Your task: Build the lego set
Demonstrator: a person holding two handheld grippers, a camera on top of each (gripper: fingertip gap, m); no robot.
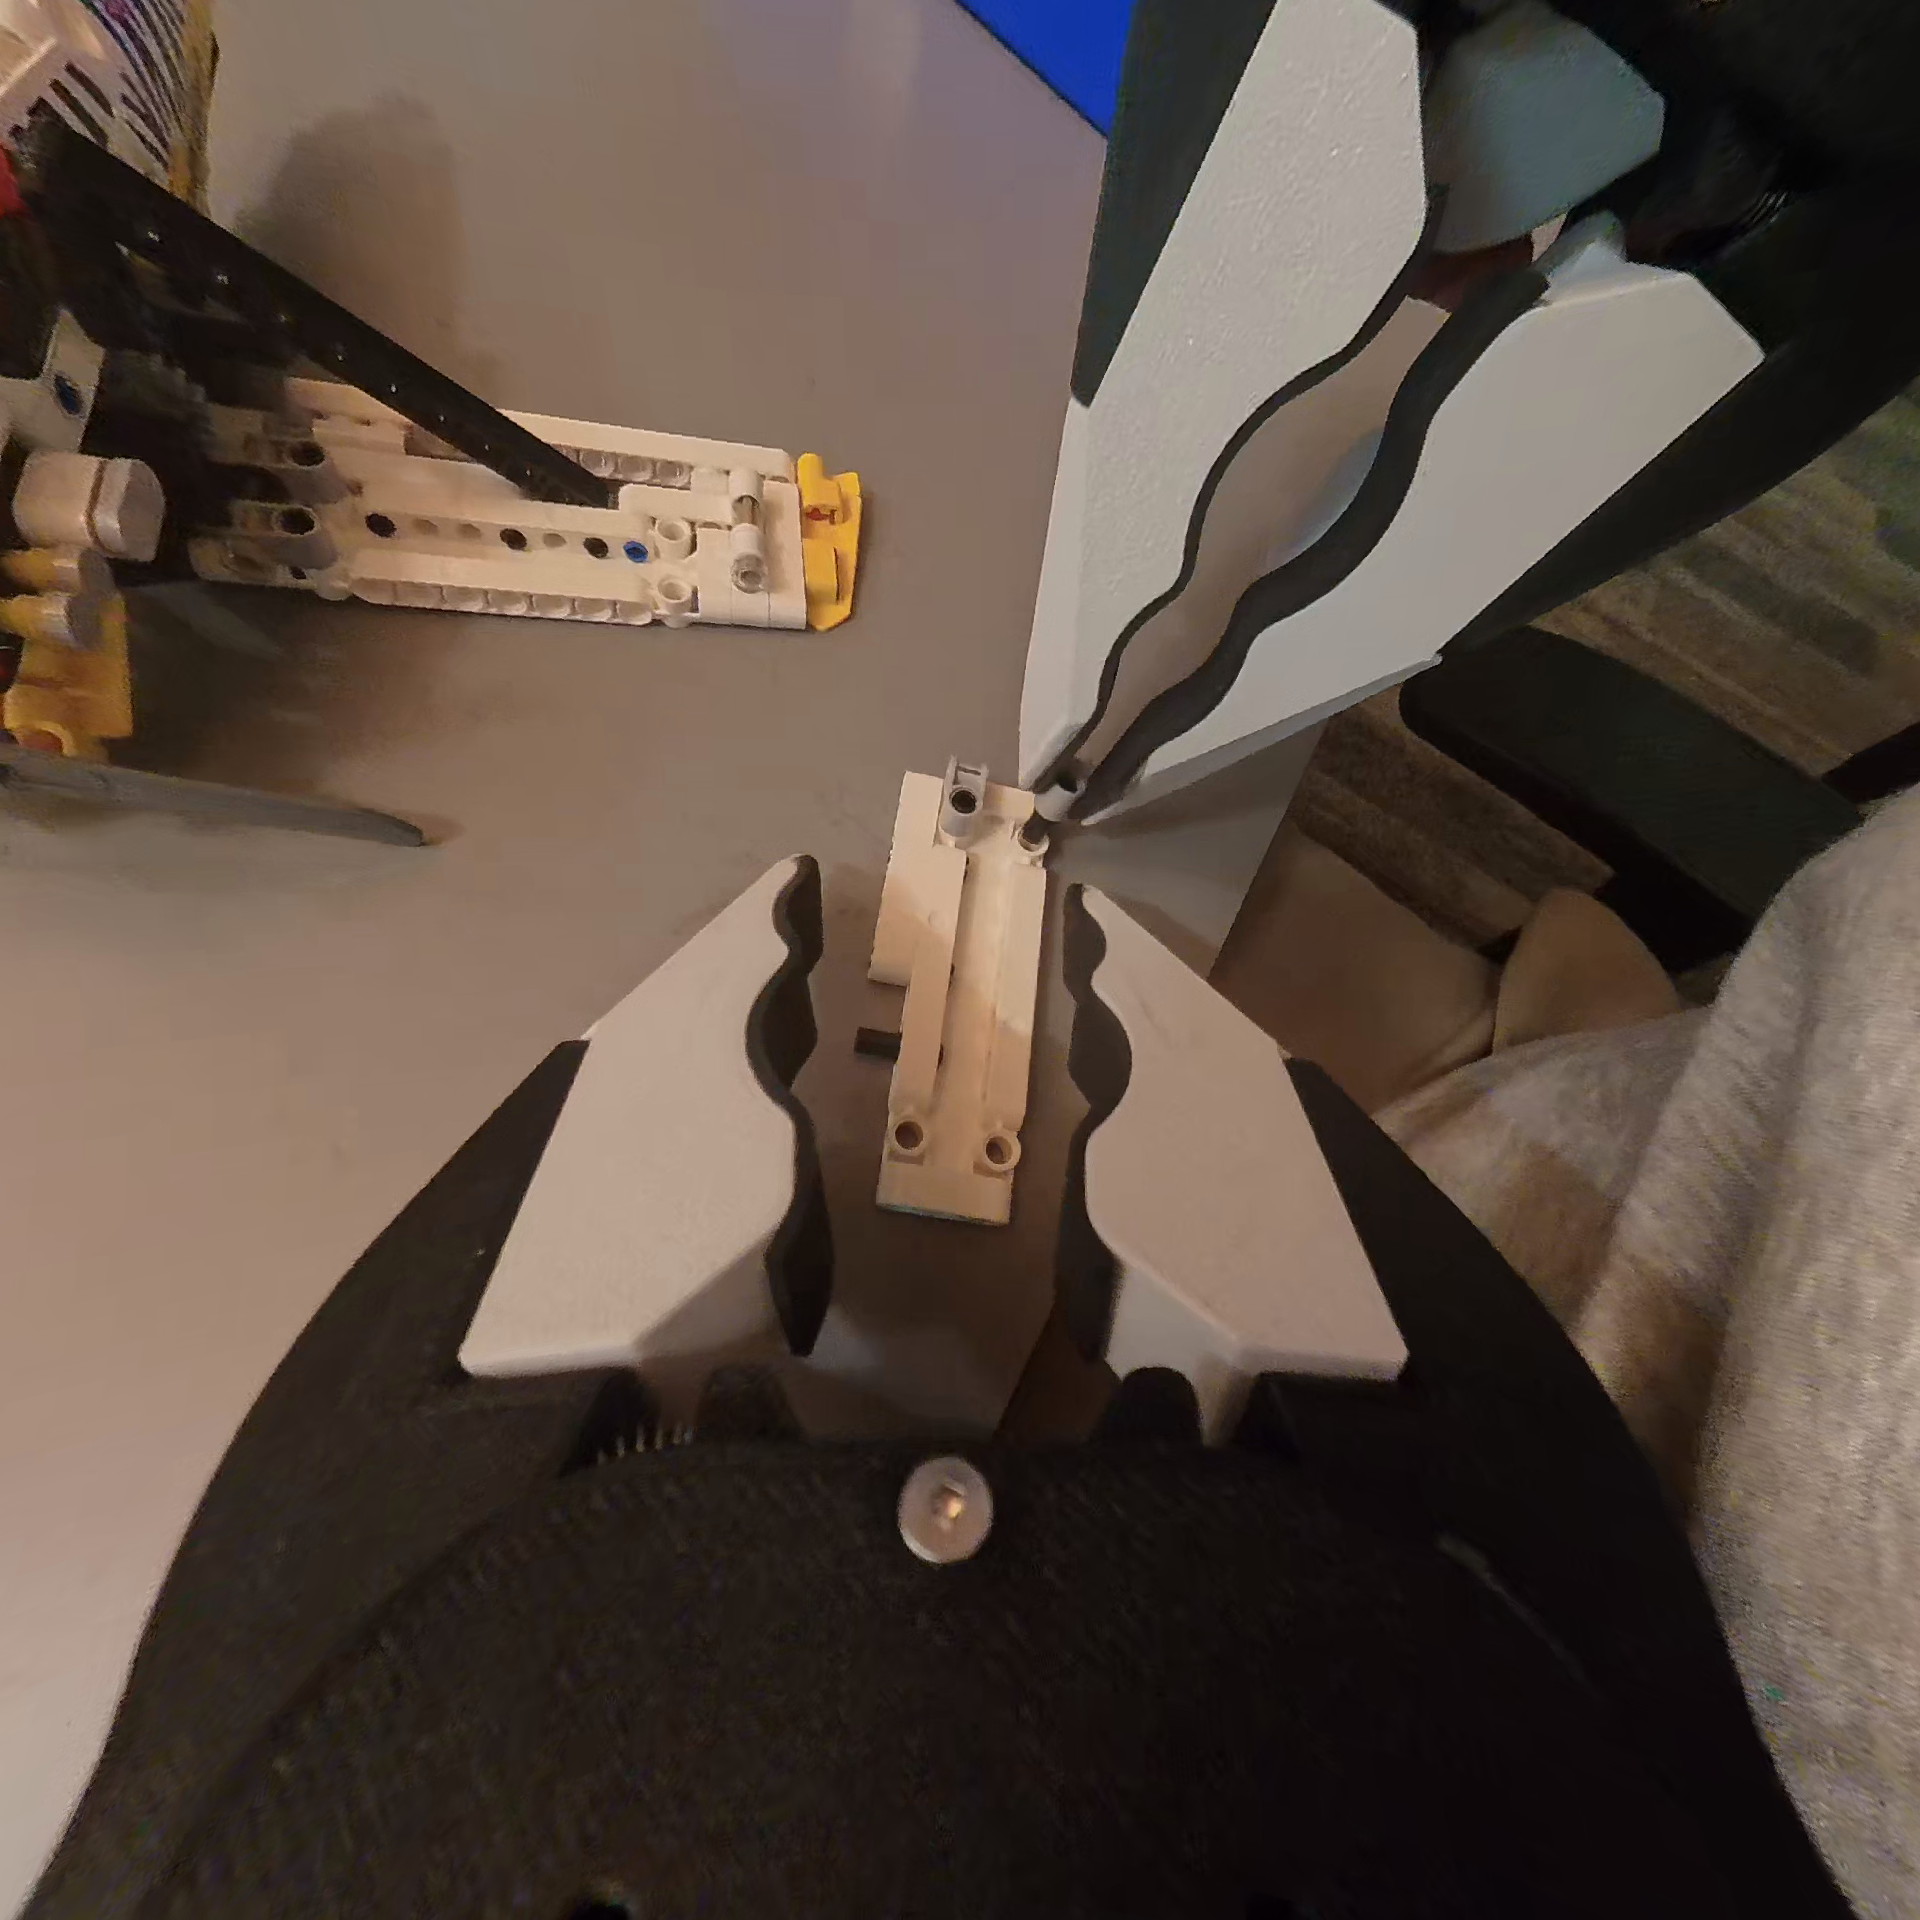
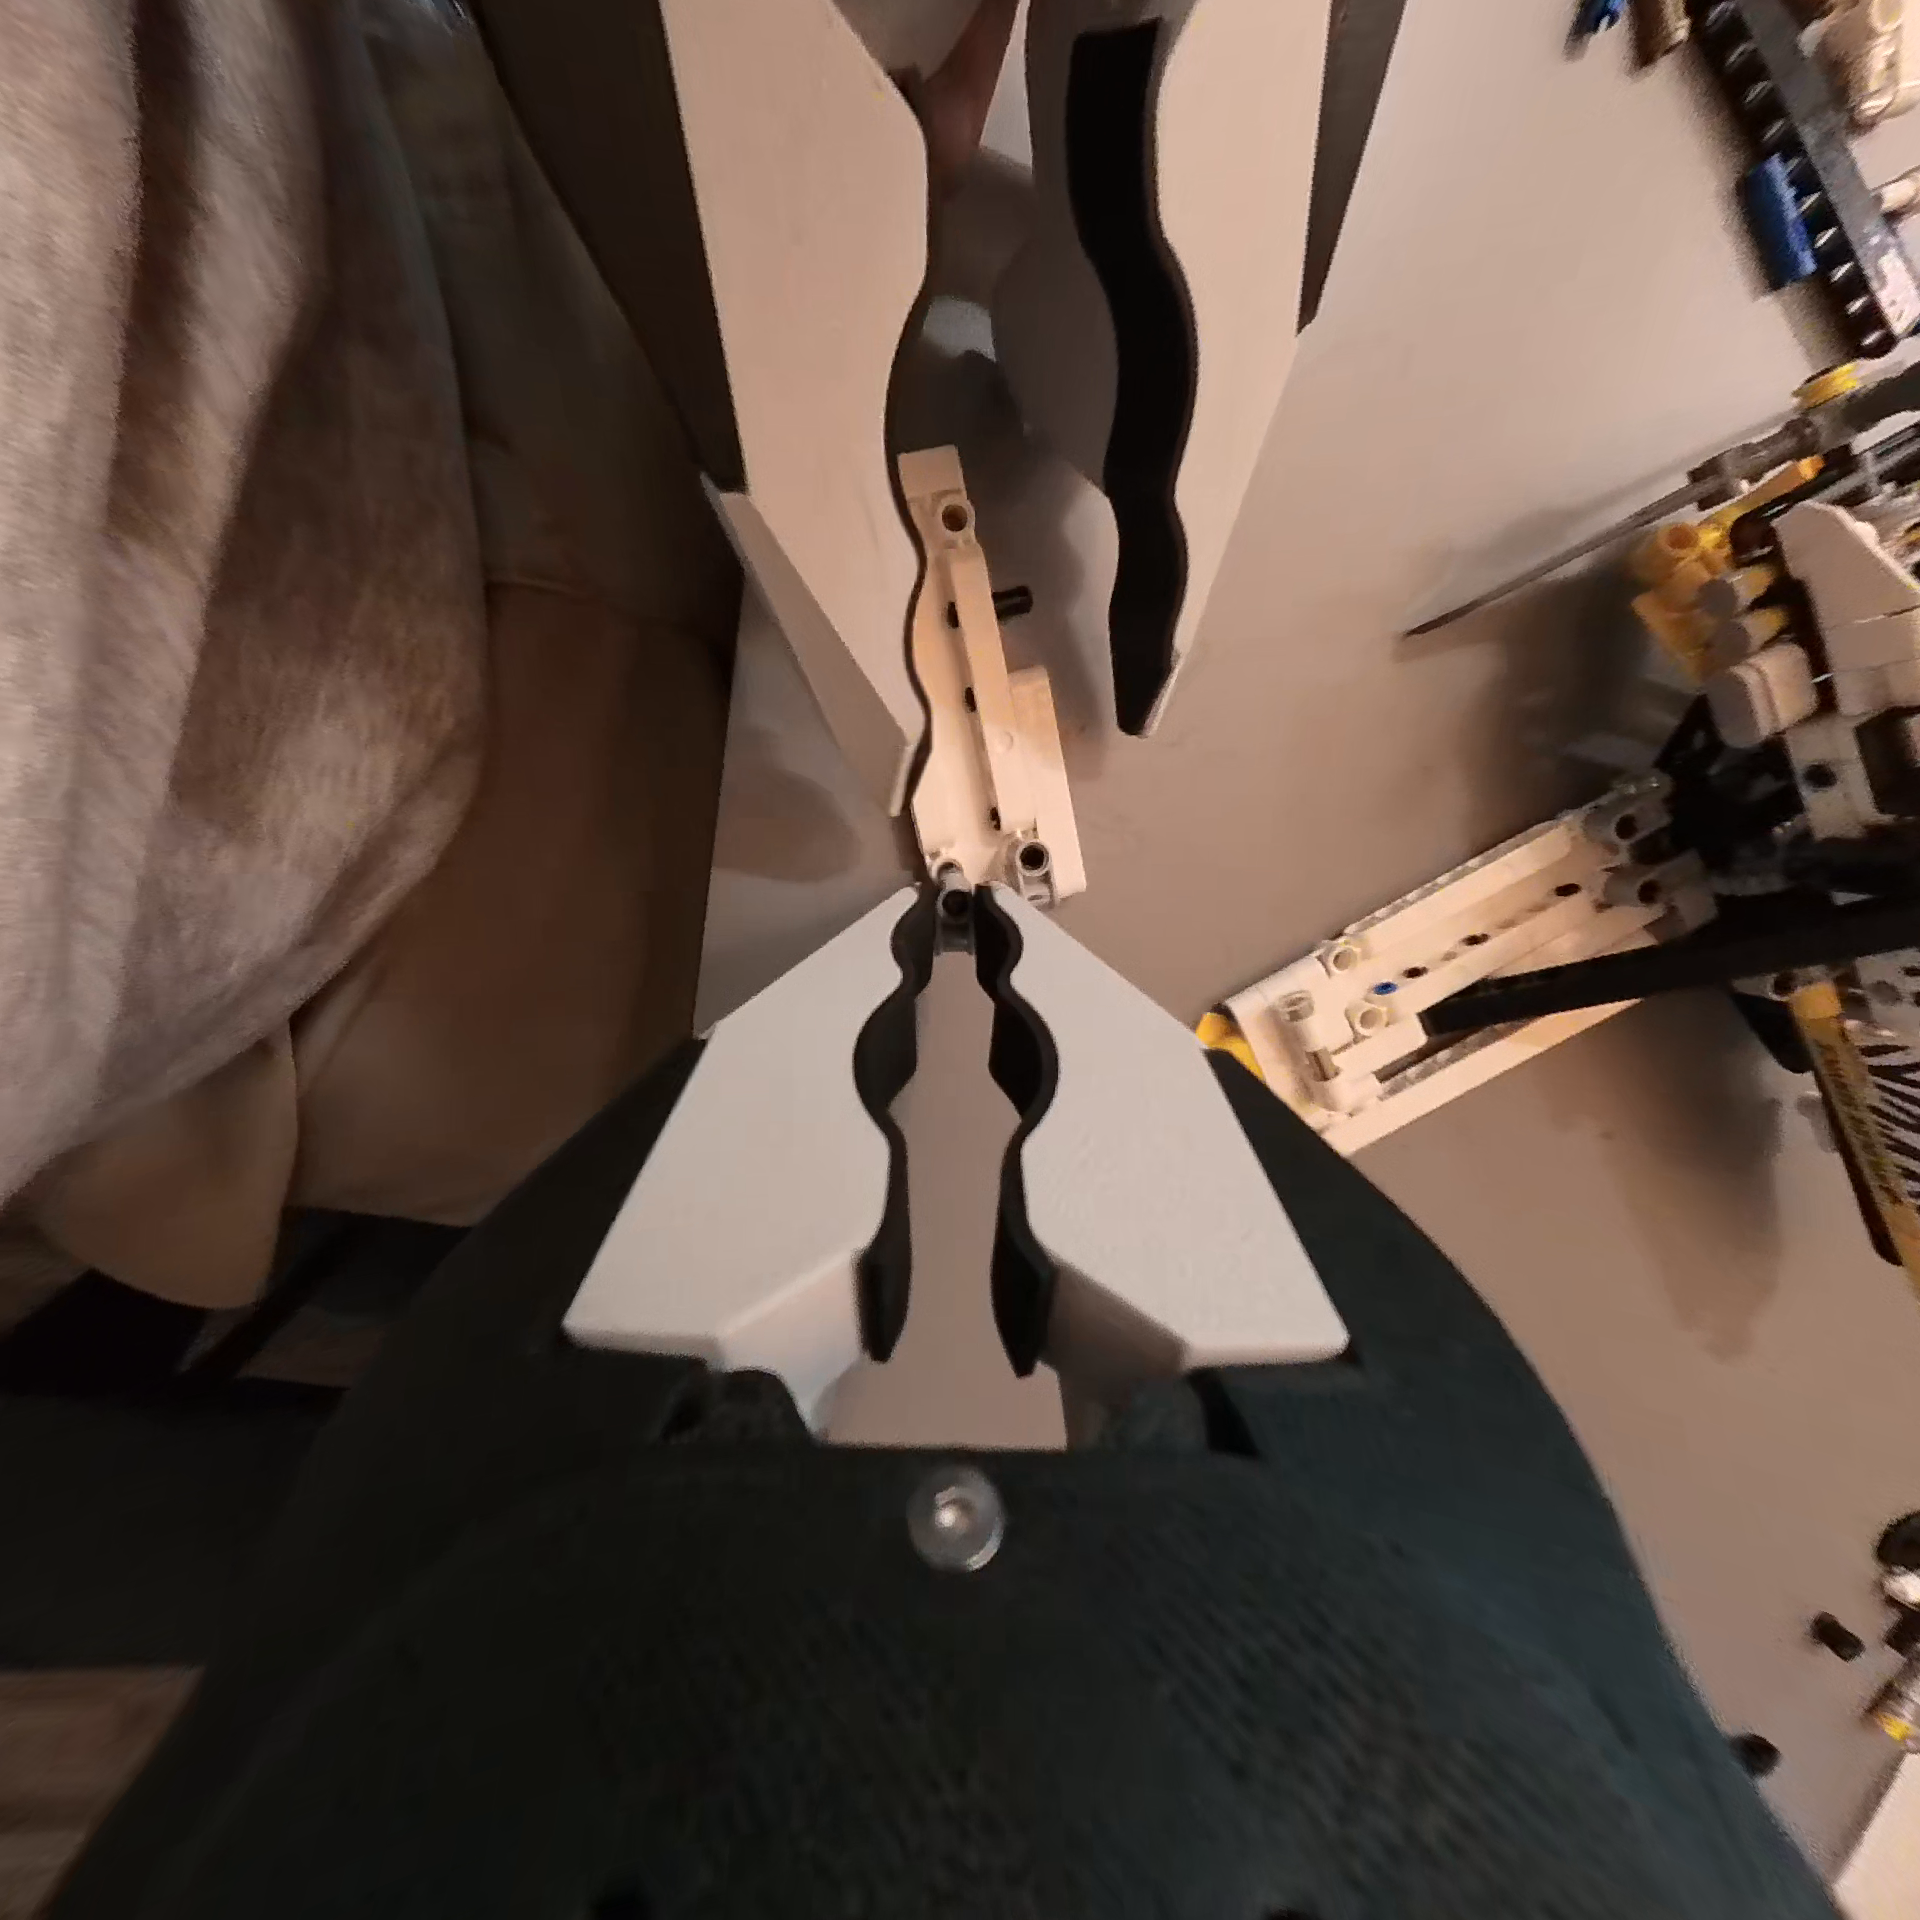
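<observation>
A white lego panel piece [image 1: 966, 1039] lies on the grey table near its edge, between the fingers of my left gripper [image 1: 940, 878]. That gripper is open: one finger rests against the panel's side and the other stands apart. The panel [image 2: 987, 727] and left gripper [image 2: 1023, 764] also show in the right wrist view. My right gripper [image 2: 954, 899] is shut on a small grey pin [image 2: 954, 920] and holds it at a corner hole of the panel's far end. The left wrist view shows the right gripper [image 1: 1065, 805] coming in from the upper right.
The larger white, black and yellow lego model [image 1: 520, 540] [image 2: 1455, 987] stands farther in on the table. A small black pin [image 1: 868, 1042] lies beside the panel. Loose small parts [image 2: 1839, 1636] lie at the right. The table edge and a person's lap [image 1: 1662, 1247] are close by. Only a small space, under 4 cm, lies between the two pairs of fingers.
</observation>
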